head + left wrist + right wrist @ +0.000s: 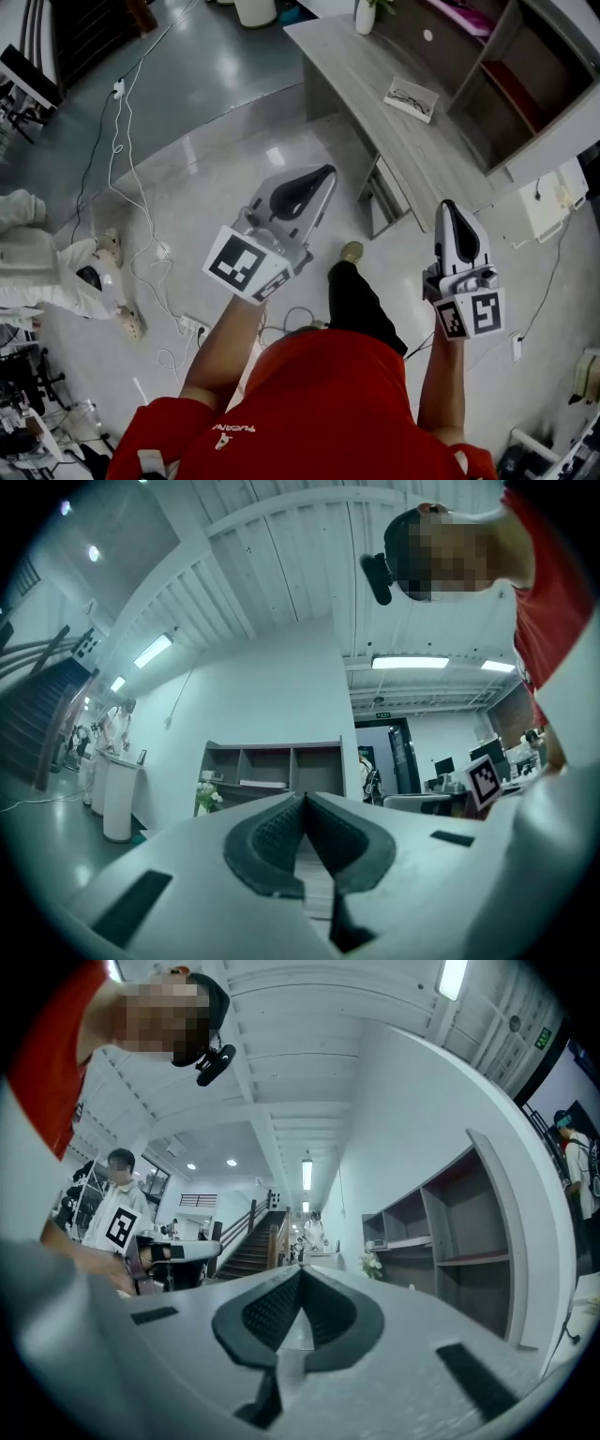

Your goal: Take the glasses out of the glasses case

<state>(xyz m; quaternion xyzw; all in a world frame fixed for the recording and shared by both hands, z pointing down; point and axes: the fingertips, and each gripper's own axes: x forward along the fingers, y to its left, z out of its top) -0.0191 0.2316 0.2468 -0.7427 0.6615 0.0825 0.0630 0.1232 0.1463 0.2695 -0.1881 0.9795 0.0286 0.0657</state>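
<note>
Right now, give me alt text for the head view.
A person in a red shirt, seen from above, holds the white left gripper and right gripper shut and empty, short of a grey wooden desk bearing a white glasses case.

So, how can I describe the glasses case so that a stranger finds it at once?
Look at the long grey desk at the top right of the head view, before the open shelf unit. Near its middle lies the glasses case, flat and pale. It alone shows dark glasses on it; the white vase stands upright at the far end.
</note>
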